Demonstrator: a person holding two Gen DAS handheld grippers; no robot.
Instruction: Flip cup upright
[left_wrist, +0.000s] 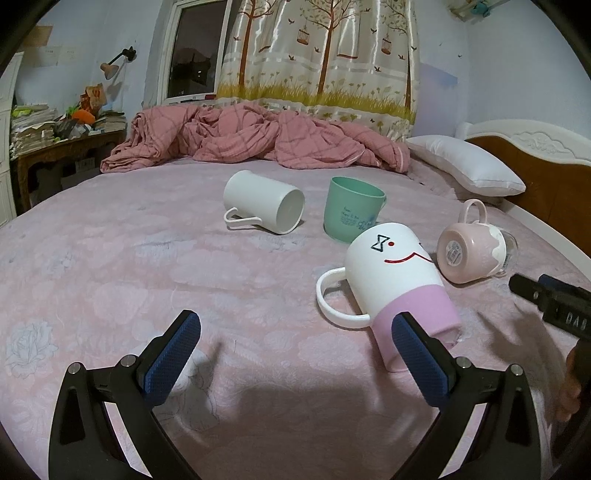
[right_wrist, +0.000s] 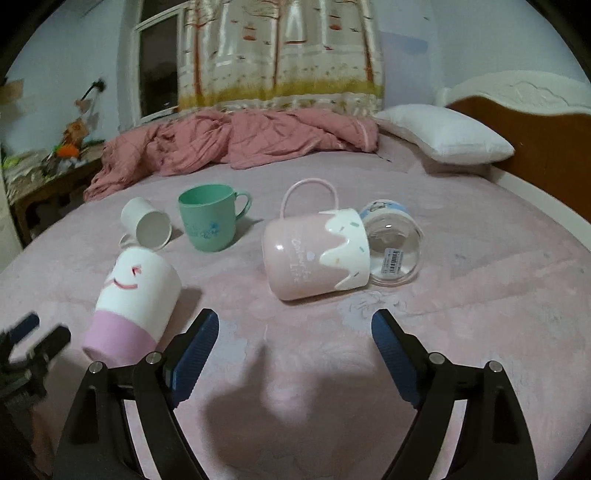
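Observation:
Several cups lie on a pink bedspread. A white and lilac face mug lies on its side, also in the right wrist view. A pink mug with white icing rim lies on its side, also in the left view, against a clear glass cup on its side. A plain white mug lies on its side. A green cup stands upright. My left gripper is open and empty, left of the face mug. My right gripper is open and empty, before the pink mug.
A crumpled pink quilt lies at the far side of the bed. A white pillow and a wooden headboard are at the right. A cluttered side table stands at the left.

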